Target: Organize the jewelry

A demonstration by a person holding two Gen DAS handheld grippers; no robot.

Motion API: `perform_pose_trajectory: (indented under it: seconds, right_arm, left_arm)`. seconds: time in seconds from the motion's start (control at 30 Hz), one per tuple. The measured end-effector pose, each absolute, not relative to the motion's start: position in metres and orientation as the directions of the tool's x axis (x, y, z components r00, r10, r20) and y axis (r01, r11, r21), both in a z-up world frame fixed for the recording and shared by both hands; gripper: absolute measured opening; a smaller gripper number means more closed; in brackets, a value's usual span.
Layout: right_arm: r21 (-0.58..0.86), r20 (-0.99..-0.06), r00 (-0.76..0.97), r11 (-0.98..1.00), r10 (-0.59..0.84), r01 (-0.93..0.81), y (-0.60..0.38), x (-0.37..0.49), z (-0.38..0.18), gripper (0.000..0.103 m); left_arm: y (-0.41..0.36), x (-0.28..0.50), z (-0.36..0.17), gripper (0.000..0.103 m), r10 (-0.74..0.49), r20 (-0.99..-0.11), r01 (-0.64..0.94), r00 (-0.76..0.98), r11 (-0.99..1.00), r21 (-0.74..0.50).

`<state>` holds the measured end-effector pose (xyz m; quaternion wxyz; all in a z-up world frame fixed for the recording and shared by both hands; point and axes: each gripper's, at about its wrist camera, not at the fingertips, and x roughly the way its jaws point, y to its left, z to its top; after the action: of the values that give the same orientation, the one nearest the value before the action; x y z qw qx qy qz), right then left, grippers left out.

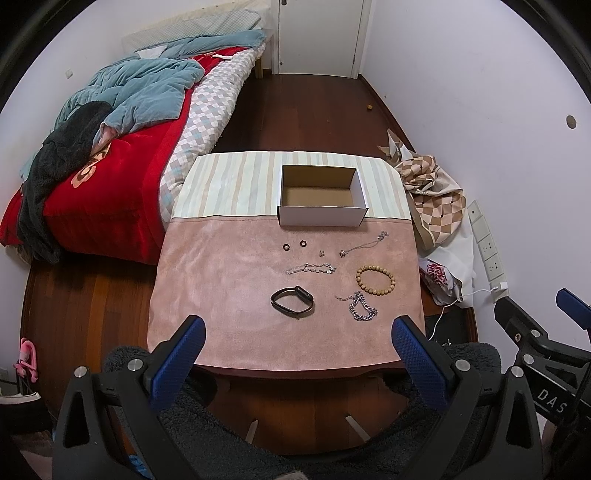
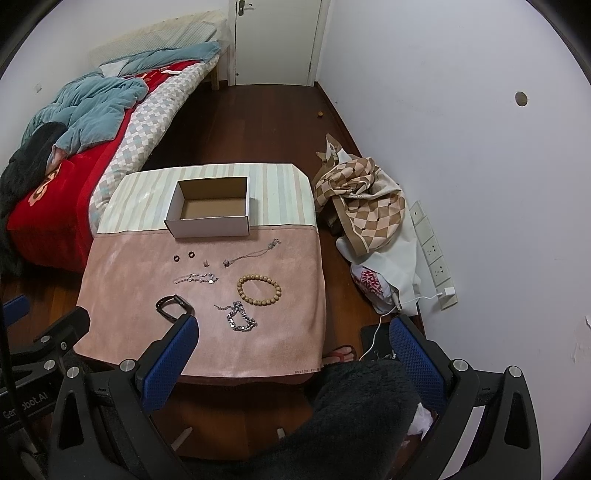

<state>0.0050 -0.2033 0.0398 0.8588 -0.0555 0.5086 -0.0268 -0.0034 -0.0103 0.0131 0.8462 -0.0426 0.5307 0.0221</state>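
Observation:
An open empty cardboard box (image 1: 321, 195) (image 2: 208, 208) stands at the far side of a small table with a pink cloth (image 1: 221, 280) (image 2: 122, 269). In front of it lie two dark rings (image 1: 293, 244), a small earring (image 1: 321, 253), a thin necklace (image 1: 364, 243), a silver bracelet (image 1: 310, 268), a wooden bead bracelet (image 1: 375, 280) (image 2: 259, 288), a black watch band (image 1: 292, 301) (image 2: 173, 306) and a chunky silver chain (image 1: 360, 311) (image 2: 239, 317). My left gripper (image 1: 299, 347) and right gripper (image 2: 293, 345) are open, empty, above the near table edge.
A bed (image 1: 110, 147) with red and blue bedding is at the left. Checkered fabric and bags (image 1: 432, 199) lie on the floor right of the table, by a wall power strip (image 1: 487, 251) with a white cable. A door (image 1: 317, 33) is at the back.

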Motion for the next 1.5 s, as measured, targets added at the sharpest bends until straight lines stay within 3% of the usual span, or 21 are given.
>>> perform_pose_trajectory:
  seconds: [0.93,1.27,1.43,1.5]
  right_arm:
    - [-0.1,-0.869,0.485,0.995,-0.096,0.018,-0.207,0.015,0.035,0.103]
    - [-0.057,-0.923,0.375,0.994,-0.09,0.098,-0.23,0.079,-0.077,0.103]
    - [-0.01,-0.962,0.27,0.992,-0.044,0.125,-0.242,0.111,-0.156,0.098]
    - [0.008,-0.97,0.24,0.991,-0.025,0.136,-0.246,0.122,-0.183,0.091]
  left_arm:
    - [-0.001,0.012,-0.005,0.103,0.018,-0.898,-0.129,0.439,0.991,-0.043]
    - [0.03,0.071,-0.118,0.103,0.15,-0.942,-0.184,0.301,0.978,0.097]
    - [0.031,0.091,-0.178,0.102,0.127,-0.973,-0.164,0.193,0.982,0.096]
    - [0.033,0.098,-0.196,0.089,0.101,-0.981,-0.159,0.167,0.984,0.075]
